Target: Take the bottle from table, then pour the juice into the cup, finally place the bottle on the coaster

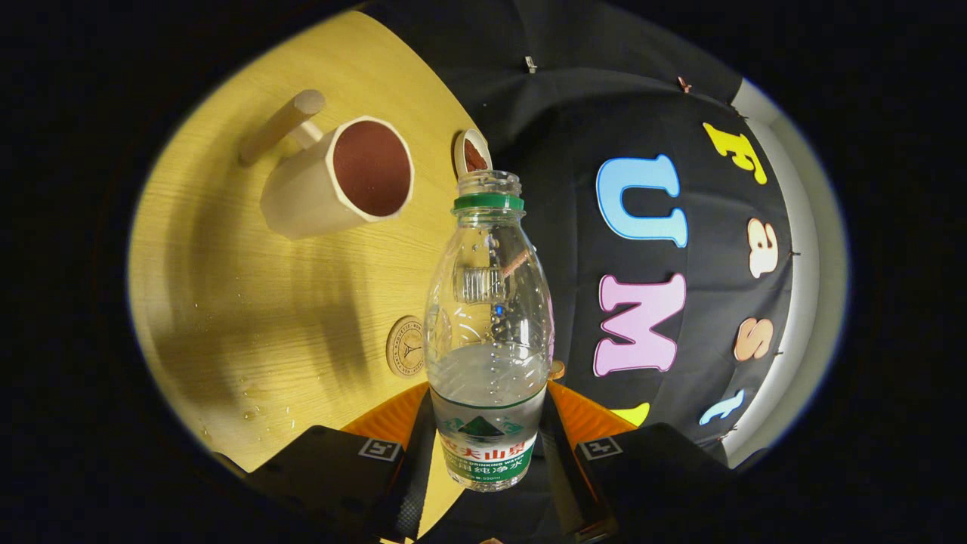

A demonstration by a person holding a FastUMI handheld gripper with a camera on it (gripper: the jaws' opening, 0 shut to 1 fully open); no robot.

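Pinching the clear plastic bottle (pixel 488 332) low on its labelled body, the gripper (pixel 487 453) has one finger pressed against each side of it, so the bottle stands up between the two fingers and reaches well beyond them. The bottle is uncapped, a green ring sits just under its open neck, and clear liquid fills roughly its lower part, with droplets clinging to the inside wall above the liquid line. The whole scene is tilted, so the wooden table (pixel 249 302) appears to rise on the left. On it, to the far left of the bottle's neck, lies the cup (pixel 340 180), a pale faceted cup with a dark reddish inside, its mouth turned towards the bottle. A wooden peg (pixel 281 127) juts out just beyond the cup, and a small pale piece joins the two. A small round lid-like object (pixel 472 153) shows right behind the bottle's mouth, partly hidden by it. The round wooden coaster (pixel 406 347) lies flat on the table just left of the bottle's middle, its right edge covered by the bottle. A few water drops (pixel 257 412) dot the table on the near left.
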